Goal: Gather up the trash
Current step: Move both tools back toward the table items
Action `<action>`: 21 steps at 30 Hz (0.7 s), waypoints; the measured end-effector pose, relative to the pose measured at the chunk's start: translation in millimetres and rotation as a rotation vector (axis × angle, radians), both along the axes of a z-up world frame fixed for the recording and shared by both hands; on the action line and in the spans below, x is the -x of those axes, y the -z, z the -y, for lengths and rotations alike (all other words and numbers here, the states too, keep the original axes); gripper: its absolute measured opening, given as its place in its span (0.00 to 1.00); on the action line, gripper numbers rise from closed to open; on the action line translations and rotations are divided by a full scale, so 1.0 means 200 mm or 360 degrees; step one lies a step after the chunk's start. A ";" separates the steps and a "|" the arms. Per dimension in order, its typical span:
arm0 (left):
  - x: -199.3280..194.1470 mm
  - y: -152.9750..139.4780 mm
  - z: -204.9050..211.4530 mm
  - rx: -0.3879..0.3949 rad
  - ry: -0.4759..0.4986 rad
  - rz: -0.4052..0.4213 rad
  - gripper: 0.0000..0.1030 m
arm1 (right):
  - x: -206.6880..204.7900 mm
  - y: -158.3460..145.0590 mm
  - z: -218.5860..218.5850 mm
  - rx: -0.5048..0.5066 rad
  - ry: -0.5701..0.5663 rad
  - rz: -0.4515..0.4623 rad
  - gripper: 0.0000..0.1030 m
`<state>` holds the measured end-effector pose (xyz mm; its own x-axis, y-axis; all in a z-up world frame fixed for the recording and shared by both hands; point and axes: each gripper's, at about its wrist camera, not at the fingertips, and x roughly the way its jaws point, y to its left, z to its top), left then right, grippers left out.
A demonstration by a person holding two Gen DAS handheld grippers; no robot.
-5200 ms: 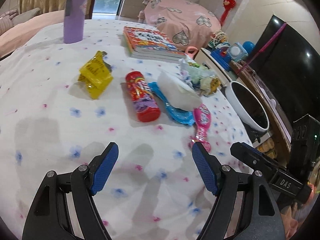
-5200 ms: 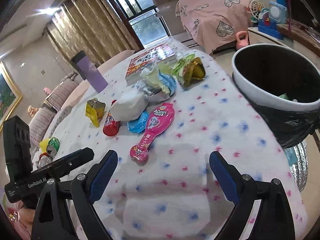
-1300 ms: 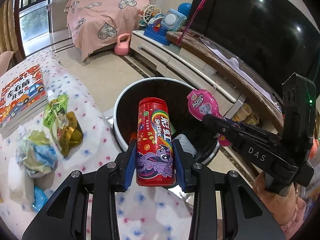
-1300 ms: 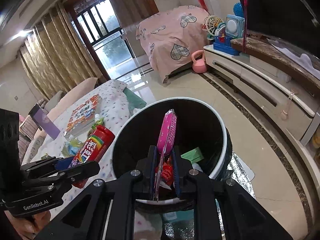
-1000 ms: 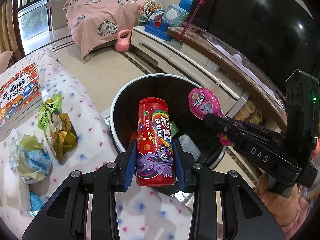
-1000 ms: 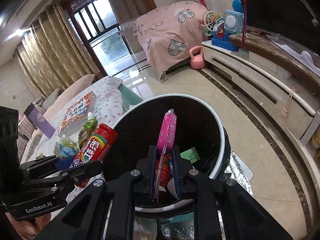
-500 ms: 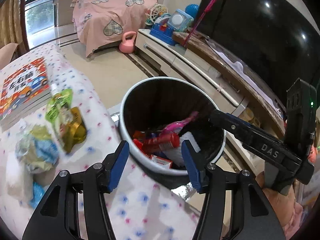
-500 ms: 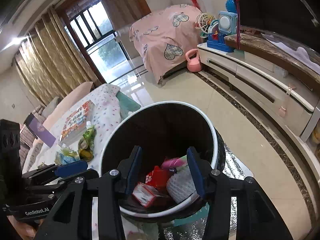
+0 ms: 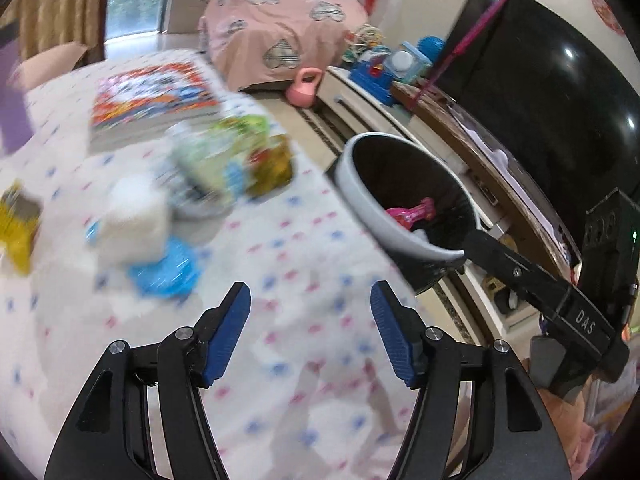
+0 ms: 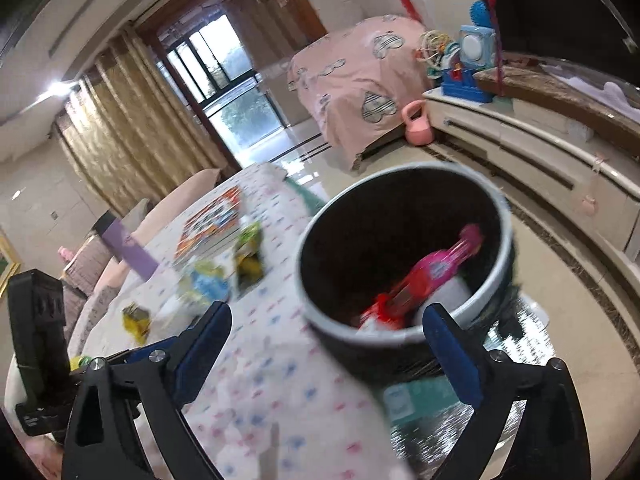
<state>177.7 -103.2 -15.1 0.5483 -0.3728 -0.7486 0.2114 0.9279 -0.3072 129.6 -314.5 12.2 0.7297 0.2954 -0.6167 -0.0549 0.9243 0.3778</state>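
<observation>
The white-rimmed black trash bin [image 9: 360, 184] stands beside the table edge; it also shows in the right wrist view [image 10: 496, 208]. A pink toy package [image 10: 440, 268] and a red item [image 10: 380, 310] lie inside it. My left gripper [image 9: 310, 332] is open and empty over the spotted tablecloth [image 9: 312, 264]. My right gripper [image 10: 332, 344] is open and empty, just before the bin. On the table lie a white wad [image 9: 134, 216], a blue wrapper [image 9: 168, 268], green and gold pouches [image 9: 240, 152] and a yellow wrapper [image 9: 18, 224], all blurred.
A picture book [image 9: 152, 92] and a purple bottle [image 10: 128, 248] sit at the table's far side. A TV cabinet [image 10: 540, 148] with toys, a pink kettlebell [image 10: 418, 124] and a pink-covered bed [image 9: 280, 48] lie beyond the bin.
Both grippers have pulled back from above the bin toward the table and opened wider. The red tube and pink package lie in the bin since half a second ago.
</observation>
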 end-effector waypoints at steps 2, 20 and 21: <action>0.04 0.02 -0.08 0.0007 -0.0039 -0.0011 0.62 | 0.02 0.02 -0.07 -0.0004 -0.0036 -0.0020 0.95; 0.22 0.12 -0.58 0.0059 -0.0357 -0.0064 0.62 | 0.10 0.13 -0.59 0.0049 -0.0320 -0.0086 0.95; 0.22 0.12 -0.60 0.0061 -0.0367 -0.0064 0.62 | 0.10 0.13 -0.61 0.0051 -0.0337 -0.0086 0.95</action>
